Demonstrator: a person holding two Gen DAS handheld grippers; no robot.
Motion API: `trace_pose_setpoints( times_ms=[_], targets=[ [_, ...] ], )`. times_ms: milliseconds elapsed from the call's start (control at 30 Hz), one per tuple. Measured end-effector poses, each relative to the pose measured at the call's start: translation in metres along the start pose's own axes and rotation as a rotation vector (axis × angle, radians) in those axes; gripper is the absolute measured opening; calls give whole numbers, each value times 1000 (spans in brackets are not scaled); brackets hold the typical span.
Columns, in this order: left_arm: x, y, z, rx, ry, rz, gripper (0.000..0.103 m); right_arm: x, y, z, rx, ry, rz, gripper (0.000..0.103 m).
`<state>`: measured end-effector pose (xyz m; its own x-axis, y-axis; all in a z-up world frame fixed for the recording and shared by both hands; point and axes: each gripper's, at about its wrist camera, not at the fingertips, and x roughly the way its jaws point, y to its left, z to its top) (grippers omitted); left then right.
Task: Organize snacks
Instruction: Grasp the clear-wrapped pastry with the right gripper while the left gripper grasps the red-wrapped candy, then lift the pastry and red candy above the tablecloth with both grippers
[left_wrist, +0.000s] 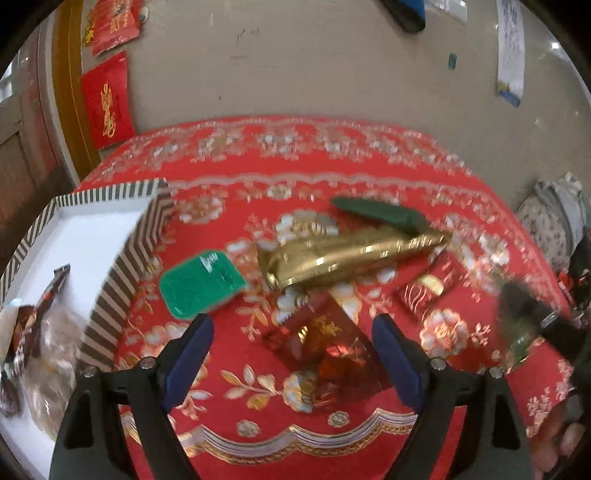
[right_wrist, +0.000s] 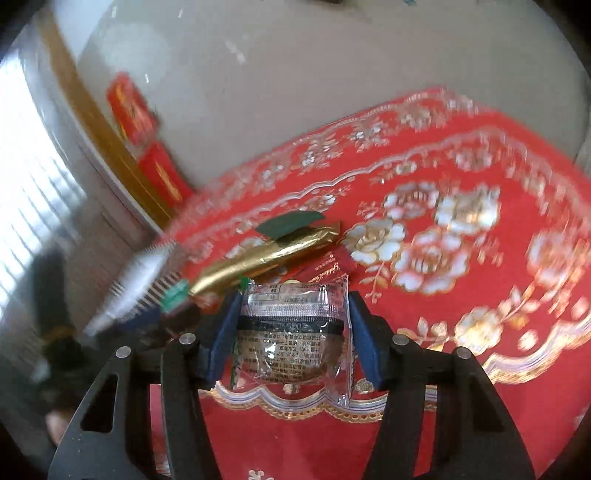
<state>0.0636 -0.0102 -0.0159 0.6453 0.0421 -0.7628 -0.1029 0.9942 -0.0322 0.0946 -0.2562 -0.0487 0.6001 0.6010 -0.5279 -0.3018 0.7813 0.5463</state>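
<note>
Two claws were in play: your right claw (right_wrist: 291, 328) pinched a clear-wrapped snack packet (right_wrist: 291, 332) between its blue pads, held above the red floral cloth (right_wrist: 461, 295) on the counter. Your left claw (left_wrist: 291, 354) gaped wide with nothing in it, over a red packet (left_wrist: 325, 347), near the gold packet (left_wrist: 343, 254), green packet (left_wrist: 201, 282) and striped box (left_wrist: 122, 266).

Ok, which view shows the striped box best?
The left wrist view. There the striped box shows its open white inside and two striped walls, with wrapped snacks lying in it. The right wrist view catches only a motion-blurred striped wall at the left, with nothing of the inside.
</note>
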Motion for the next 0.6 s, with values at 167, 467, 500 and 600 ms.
trace_pose_setpoints(
  times_ms=[167,467,500,600],
  targets=[
    [13,-20,-5,18,38,75,86,-12,1,3,-1,-92,22,57],
    [2,1,-9,-51,-7,-23,44,-16,0,0,-13,-103,23,57],
    [-3,5,-8,-67,-18,-56,44,-17,0,0,-14,-104,25,57],
    [-15,8,-6,-75,-74,-89,45,-19,-1,-1,-15,-114,29,57]
  ],
)
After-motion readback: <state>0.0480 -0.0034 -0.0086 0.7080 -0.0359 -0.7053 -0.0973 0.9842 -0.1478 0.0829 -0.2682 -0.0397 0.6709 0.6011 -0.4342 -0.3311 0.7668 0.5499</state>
